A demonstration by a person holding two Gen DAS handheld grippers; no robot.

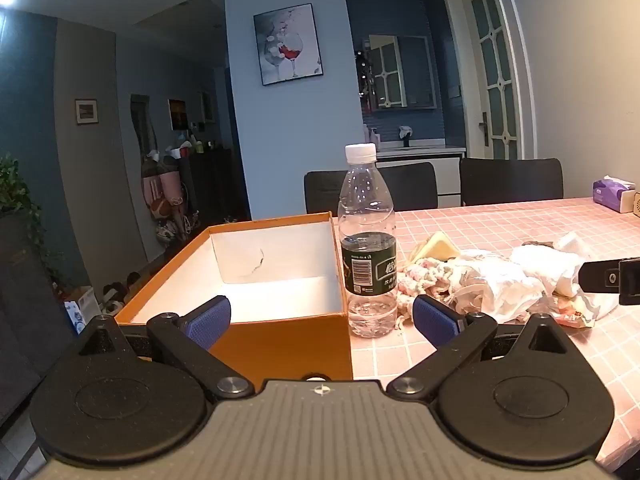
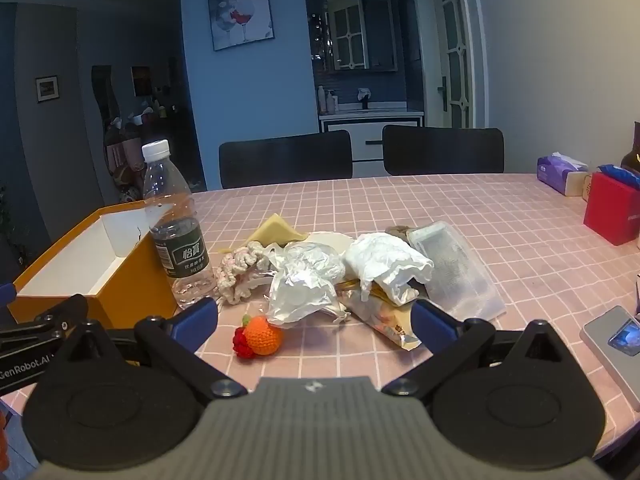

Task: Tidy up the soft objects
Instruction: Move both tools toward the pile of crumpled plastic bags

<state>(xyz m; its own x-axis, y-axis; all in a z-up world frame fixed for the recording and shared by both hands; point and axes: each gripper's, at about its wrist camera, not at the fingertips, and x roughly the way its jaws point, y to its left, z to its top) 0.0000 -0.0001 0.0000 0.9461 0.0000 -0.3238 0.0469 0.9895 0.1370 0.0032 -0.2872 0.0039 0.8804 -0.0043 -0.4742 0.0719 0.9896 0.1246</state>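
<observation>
An open orange box [image 1: 280,336] with a white empty inside stands at the table's left edge; it also shows in the right wrist view [image 2: 132,280]. Right of it lies a heap of soft things: a pink crocheted piece [image 2: 240,268], crumpled white bags [image 2: 308,280] [image 2: 384,264], a yellow sponge [image 2: 276,230], a snack wrapper [image 2: 384,316] and a clear packet [image 2: 456,268]. An orange crocheted fruit with a red berry [image 2: 262,336] lies nearest. My left gripper [image 1: 322,316] is open and empty in front of the box. My right gripper [image 2: 314,320] is open and empty just before the heap.
A plastic water bottle [image 1: 368,248] stands between box and heap; it also shows in the right wrist view [image 2: 176,228]. A tissue pack [image 2: 560,172], a red box [image 2: 610,212] and a grey device [image 2: 616,340] sit at the right. Two black chairs [image 2: 444,150] stand behind the pink checked table [image 2: 400,200].
</observation>
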